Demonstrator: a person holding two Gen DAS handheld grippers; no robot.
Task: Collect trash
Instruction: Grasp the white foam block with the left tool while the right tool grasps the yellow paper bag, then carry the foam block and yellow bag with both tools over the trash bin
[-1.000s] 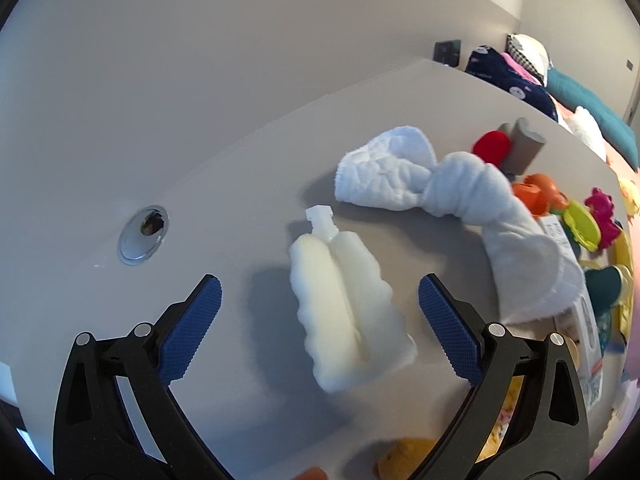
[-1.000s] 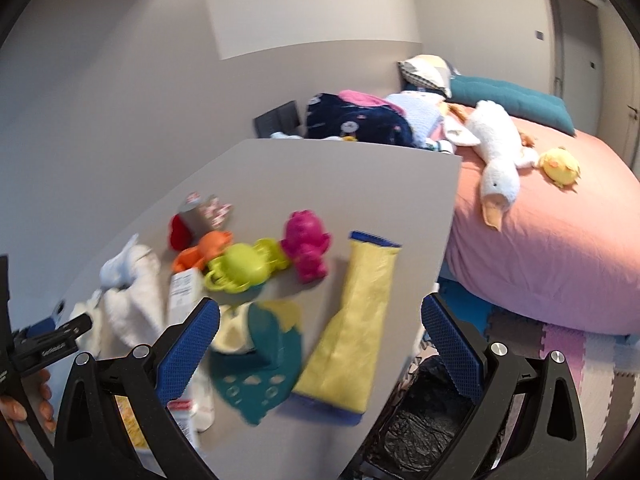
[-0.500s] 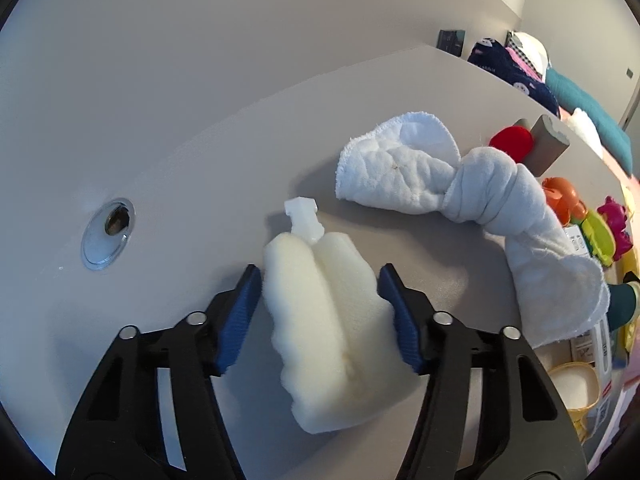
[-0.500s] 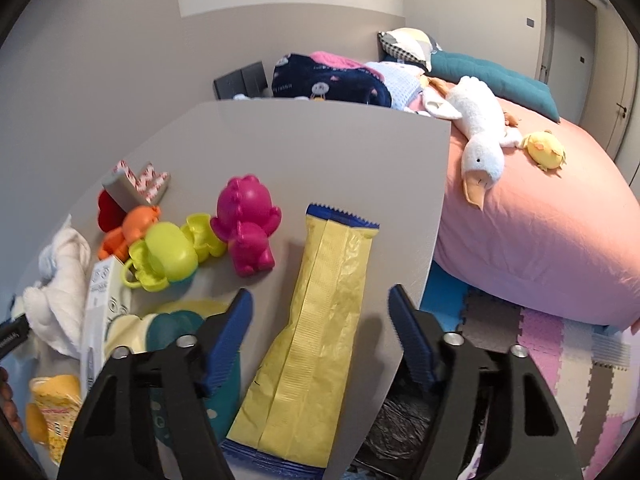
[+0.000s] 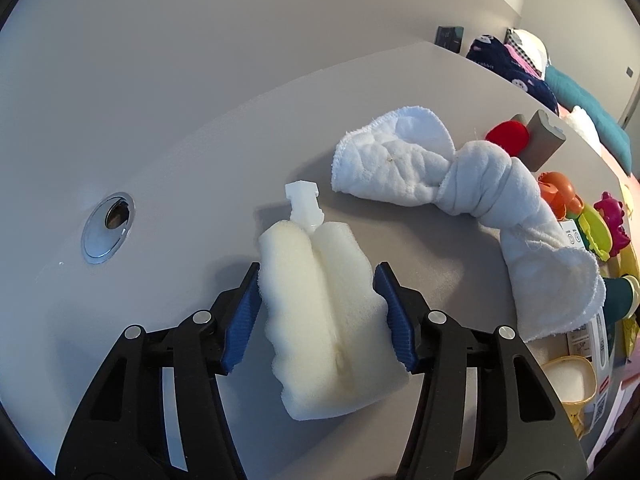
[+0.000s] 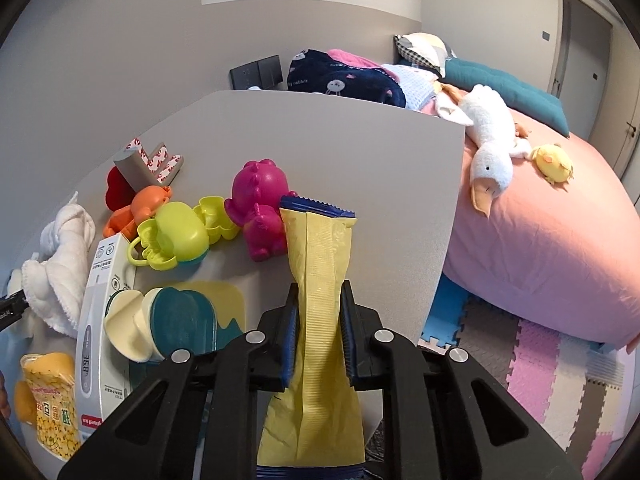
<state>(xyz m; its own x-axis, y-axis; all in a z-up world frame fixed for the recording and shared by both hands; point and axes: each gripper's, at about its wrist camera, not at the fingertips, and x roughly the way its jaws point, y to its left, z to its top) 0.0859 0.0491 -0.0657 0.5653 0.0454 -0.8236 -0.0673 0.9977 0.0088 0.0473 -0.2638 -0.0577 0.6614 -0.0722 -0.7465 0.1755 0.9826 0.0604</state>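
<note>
Right wrist view only: bed (image 6: pixel 560 240) with pink cover beyond the tabletop (image 6: pixel 340 140) edge, carrying one white plush goose (image 6: pixel 490 136) and one small yellow plush chick (image 6: pixel 552 164); foam floor mats (image 6: pixel 560 360) below. Left wrist view only: a metal grommet hole (image 5: pixel 107 228) in the grey tabletop (image 5: pixel 200 160).

Seen in both views: one knotted white cloth (image 5: pixel 460 184), lying across the tabletop, at the far left edge in the right view.

Yellow wrapper (image 6: pixel 316 320), one, blue-edged: long axis runs away from the camera, serrated end pointing toward the far tabletop edge, touching the magenta toy (image 6: pixel 260 208). Right gripper (image 6: pixel 316 332) fingers have just been closing and now pinch the wrapper narrow at its middle, creasing it.

White sponge piece (image 5: pixel 324 312), one, with a small white plastic stub (image 5: pixel 304 204) at its far end: long axis also runs away from the camera, stub pointing toward the wall. Left gripper (image 5: pixel 320 312) fingers have just been closing; both blue pads (image 5: pixel 244 312) press its sides, partway open around it.

Toys, right view: one magenta, one lime (image 6: pixel 176 236), one orange (image 6: pixel 140 208), one red (image 6: pixel 118 192).
</note>
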